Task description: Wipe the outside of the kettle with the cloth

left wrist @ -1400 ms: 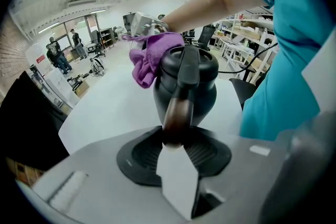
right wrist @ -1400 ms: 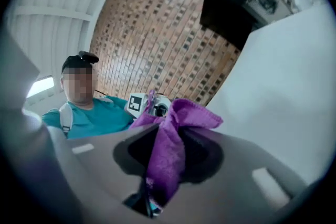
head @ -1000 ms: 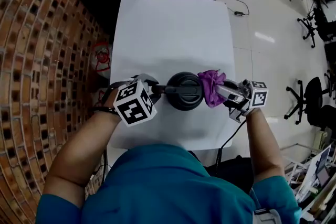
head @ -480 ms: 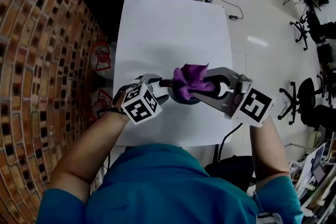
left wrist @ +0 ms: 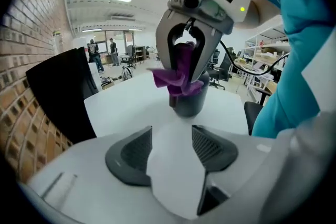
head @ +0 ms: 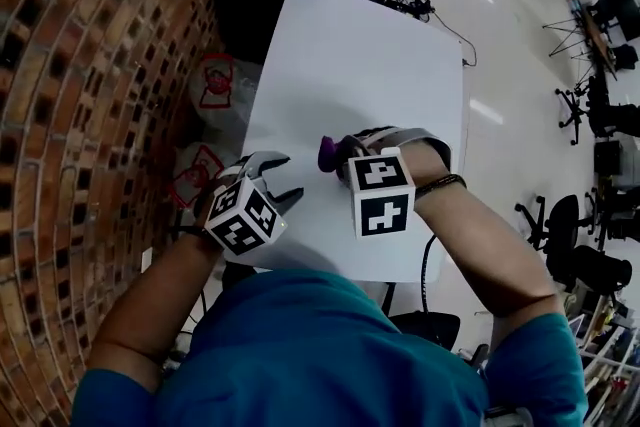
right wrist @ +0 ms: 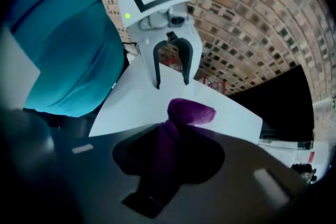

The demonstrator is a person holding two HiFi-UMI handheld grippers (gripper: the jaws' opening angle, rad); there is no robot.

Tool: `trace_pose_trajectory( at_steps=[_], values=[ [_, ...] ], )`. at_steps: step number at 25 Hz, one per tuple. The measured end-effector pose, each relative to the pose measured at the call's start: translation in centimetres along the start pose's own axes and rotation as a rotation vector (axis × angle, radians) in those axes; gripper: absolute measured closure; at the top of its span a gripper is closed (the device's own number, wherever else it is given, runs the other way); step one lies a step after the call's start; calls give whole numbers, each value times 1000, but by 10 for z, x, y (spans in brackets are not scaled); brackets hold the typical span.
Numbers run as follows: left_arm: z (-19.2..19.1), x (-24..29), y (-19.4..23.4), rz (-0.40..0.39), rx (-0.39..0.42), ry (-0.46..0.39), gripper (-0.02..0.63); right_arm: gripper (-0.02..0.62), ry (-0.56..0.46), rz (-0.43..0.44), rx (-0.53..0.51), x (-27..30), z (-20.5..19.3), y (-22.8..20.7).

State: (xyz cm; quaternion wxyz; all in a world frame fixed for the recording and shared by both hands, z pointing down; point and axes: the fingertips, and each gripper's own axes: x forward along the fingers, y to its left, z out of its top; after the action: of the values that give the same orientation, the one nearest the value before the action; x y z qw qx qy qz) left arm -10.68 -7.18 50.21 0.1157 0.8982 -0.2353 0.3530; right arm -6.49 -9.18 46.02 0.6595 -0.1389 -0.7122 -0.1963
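In the head view, the left gripper (head: 280, 180) sits over the near left edge of the white rectangular tabletop (head: 350, 45), beside a red brick wall (head: 90, 65). The right gripper (head: 352, 153) points downward near the tabletop's middle, with a crumpled purple cloth (head: 328, 153) peeking out at its far left. In the left gripper view, the left gripper's jaws are released and have just been opening, with only bare tabletop between them. Beyond them, a dark grey cylindrical kettle (left wrist: 190, 105) stands upright on the tabletop, and the right gripper presses the cloth onto the kettle's top from above. In the right gripper view, the right gripper's jaws are clenched on the cloth (right wrist: 184, 113), and the left gripper appears beyond it, spread wide and apart from the cloth.
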Motion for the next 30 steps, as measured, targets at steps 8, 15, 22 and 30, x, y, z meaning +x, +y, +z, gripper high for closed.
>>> trace_pose_trajectory(
  at_steps=[8,15,22,30],
  values=[
    [-24,-23,9,28,-42,-31,364,491,70,87,-52,30,33,-16],
    [-26,30,10,-88,-22,-15,373,491,3,33,16,15,11,-14],
    [32,96,-1,-285,98,-96,375,491,-126,-15,94,-2,0,-9],
    [55,112,-3,-341,103,-159,476,491,-206,245,255,-4,-7,-15]
  ],
)
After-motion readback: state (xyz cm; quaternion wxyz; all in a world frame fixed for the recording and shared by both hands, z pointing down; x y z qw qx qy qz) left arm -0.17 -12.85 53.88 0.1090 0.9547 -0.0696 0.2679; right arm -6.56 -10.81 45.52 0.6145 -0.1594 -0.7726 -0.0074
